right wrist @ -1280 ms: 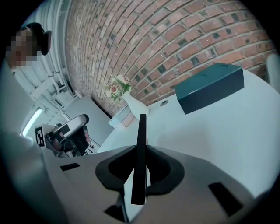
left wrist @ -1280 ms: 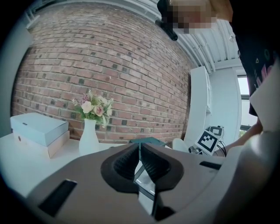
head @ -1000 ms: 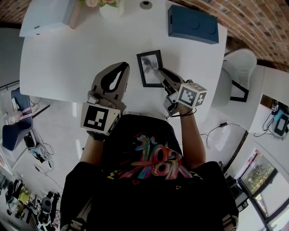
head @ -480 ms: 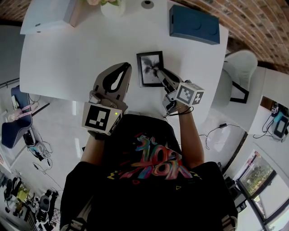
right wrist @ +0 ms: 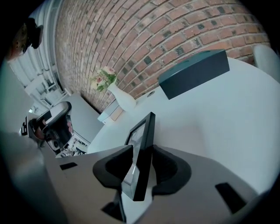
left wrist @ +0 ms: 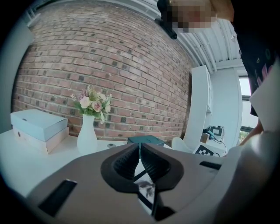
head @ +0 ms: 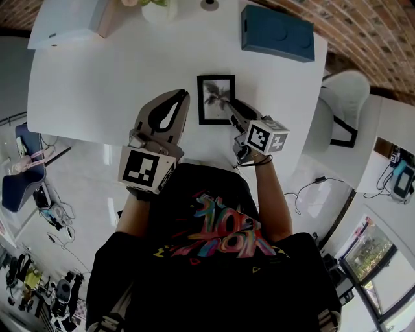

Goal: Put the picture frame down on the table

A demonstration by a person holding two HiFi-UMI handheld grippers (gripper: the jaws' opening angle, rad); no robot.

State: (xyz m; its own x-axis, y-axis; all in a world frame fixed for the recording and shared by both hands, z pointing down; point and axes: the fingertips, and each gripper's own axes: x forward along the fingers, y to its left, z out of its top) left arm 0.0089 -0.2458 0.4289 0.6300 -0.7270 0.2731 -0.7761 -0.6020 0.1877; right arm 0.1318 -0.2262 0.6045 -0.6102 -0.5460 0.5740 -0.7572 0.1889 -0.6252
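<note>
Far left on the white table (head: 84, 84) stand a pale box (head: 65, 23) and a white vase of flowers (head: 157, 10). Nearer the person, the left gripper (head: 179, 97) hovers above the top with its jaws pressed together and nothing between them. Just to its right the black picture frame (head: 216, 98) is at mid-table, its right edge pinched between the closed jaws of the right gripper (head: 232, 107). Whether the frame rests on the top cannot be told, and a dark blue box (head: 279, 34) lies at the far right corner, well apart from it.
</note>
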